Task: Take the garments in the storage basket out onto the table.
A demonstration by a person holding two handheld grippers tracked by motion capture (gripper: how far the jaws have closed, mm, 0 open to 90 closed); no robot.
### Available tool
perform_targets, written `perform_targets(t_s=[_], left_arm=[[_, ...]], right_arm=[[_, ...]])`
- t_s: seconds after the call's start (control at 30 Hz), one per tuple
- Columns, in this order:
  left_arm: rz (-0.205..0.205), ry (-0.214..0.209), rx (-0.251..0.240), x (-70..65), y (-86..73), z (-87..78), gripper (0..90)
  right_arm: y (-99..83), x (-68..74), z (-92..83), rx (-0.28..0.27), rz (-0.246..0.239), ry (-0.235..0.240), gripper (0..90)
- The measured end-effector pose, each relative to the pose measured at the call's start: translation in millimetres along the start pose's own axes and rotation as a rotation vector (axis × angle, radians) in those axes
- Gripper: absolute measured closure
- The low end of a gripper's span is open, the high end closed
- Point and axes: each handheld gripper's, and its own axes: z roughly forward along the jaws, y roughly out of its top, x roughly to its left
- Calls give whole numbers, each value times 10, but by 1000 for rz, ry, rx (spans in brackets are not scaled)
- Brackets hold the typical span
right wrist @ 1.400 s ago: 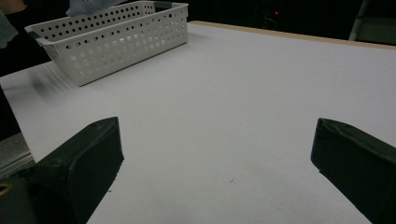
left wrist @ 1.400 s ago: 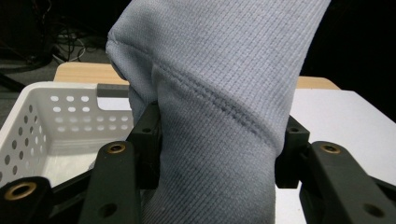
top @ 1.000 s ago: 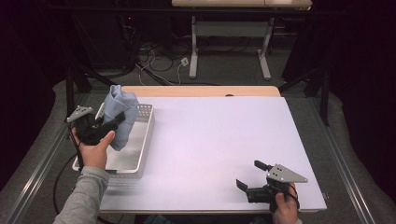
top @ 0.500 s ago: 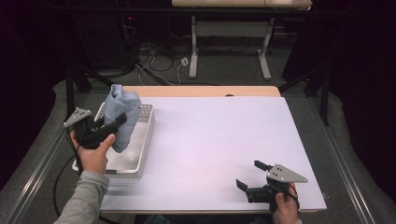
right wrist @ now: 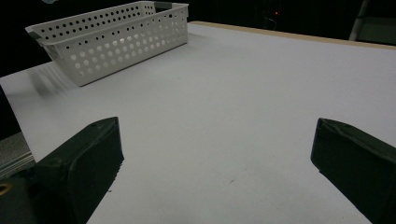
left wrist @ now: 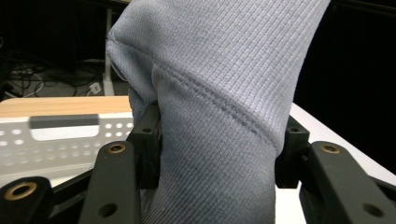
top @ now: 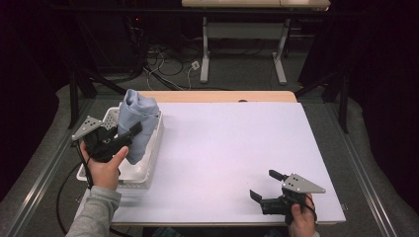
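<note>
From above, the left hand-held gripper point(top: 129, 132) clamps a grey cloth point(top: 139, 118) standing over the white basket point(top: 148, 165). Its own view shows the jaws pinching the cloth point(left wrist: 219, 116). The right hand-held gripper point(right wrist: 215, 154) gapes over the tabletop point(right wrist: 243, 93).

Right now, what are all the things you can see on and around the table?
garment: one, light blue-grey knit, bunched up, lifted over the basket.
basket: one, white plastic with holes, at the table's left side.
table: one, white top with a wooden far edge.
second table: one, white legs, on the floor behind.
cables: several, dark and white, on the floor behind.
left tongs: one pair, black, shut on the garment, in the left hand.
right tongs: one pair, black, open, low over the table's near right part, in the right hand.
</note>
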Motion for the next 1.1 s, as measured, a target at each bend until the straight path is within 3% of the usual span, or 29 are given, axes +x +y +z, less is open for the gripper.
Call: perform_targets(t_s=[0.53, 1.1], left_arm=[[40, -97, 29, -339, -98, 134, 488], [75, -197, 70, -705, -251, 384, 488]], right_arm=[[-1, 0, 3, 1, -1, 4, 20], [3, 1, -5, 1, -2, 4, 20]])
